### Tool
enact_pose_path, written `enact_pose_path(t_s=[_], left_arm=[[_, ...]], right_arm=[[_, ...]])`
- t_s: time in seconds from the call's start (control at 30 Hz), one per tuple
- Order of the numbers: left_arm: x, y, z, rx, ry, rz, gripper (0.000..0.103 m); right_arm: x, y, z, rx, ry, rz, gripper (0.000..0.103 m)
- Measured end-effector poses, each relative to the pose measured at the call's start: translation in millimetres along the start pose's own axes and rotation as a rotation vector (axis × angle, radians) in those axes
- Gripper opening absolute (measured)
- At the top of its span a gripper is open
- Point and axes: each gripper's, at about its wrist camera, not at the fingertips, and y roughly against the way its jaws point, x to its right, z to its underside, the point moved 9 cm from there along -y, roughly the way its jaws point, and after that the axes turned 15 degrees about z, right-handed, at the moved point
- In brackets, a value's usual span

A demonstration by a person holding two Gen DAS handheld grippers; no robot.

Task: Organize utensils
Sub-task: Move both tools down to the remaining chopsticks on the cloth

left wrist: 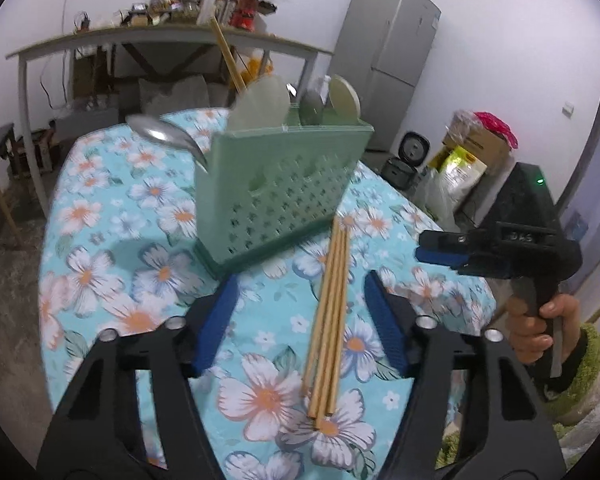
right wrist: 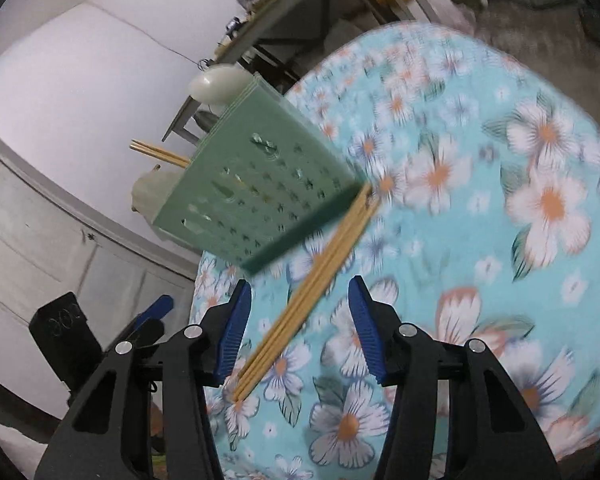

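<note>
A green perforated utensil holder [left wrist: 276, 192] [right wrist: 260, 200] stands on the flowered tablecloth. It holds pale spoons [left wrist: 260, 104], a metal spoon [left wrist: 160, 132] and upright chopsticks [left wrist: 228, 56]. A bundle of wooden chopsticks [left wrist: 332, 312] [right wrist: 312, 288] lies flat on the cloth, its far end touching the holder's base. My left gripper [left wrist: 302, 320] is open, and the bundle lies between its blue pads untouched. My right gripper [right wrist: 300, 328] is open too and straddles the same bundle from another side. In the left wrist view the right gripper [left wrist: 420, 246] shows at the right, held by a hand [left wrist: 540, 328].
The round table's edge [left wrist: 52, 240] drops off at the left. Behind it stand a long cluttered side table [left wrist: 140, 36], a grey fridge [left wrist: 384, 60], a rice cooker [left wrist: 412, 152] and boxes with bags [left wrist: 472, 152]. A pale door [right wrist: 40, 220] shows in the right wrist view.
</note>
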Motion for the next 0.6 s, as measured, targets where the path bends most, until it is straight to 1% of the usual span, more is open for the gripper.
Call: enact_pose_path(t_s=[0.13,0.2,0.3,0.37,0.43,0.47,0.57,0.6], left_arm=[[1,-16,12,-0.056,0.044,0.050,0.042],[2,-24,18,-0.076,0.080,0.087,0.032],[2,-36,27,-0.110,0.120,0.126,0.022],[1,-42,31,-0.130,0.147,0.142,0.020],[-4,-51,37,-0.160,0.200,0.158,0.018],[-6,-53,38,-0.168,0.215,0.162,0.016],[-14,-60,41,-0.186,0.264,0.176,0.014],[-17,-63,42,-0.190,0.281,0.180,0.013]], right_arm=[[2,-12,5,-0.038,-0.033,-0.037,0.049],[1,-15,6,-0.044,-0.031,-0.051,0.049],[-2,-15,10,-0.047,-0.023,-0.068,0.049],[-4,-15,9,-0.050,-0.023,-0.076,0.049],[-3,-16,9,-0.053,-0.029,-0.083,0.049],[-1,-14,9,-0.054,-0.032,-0.085,0.049],[4,-11,8,-0.055,-0.046,-0.093,0.049],[5,-11,8,-0.055,-0.048,-0.094,0.049]])
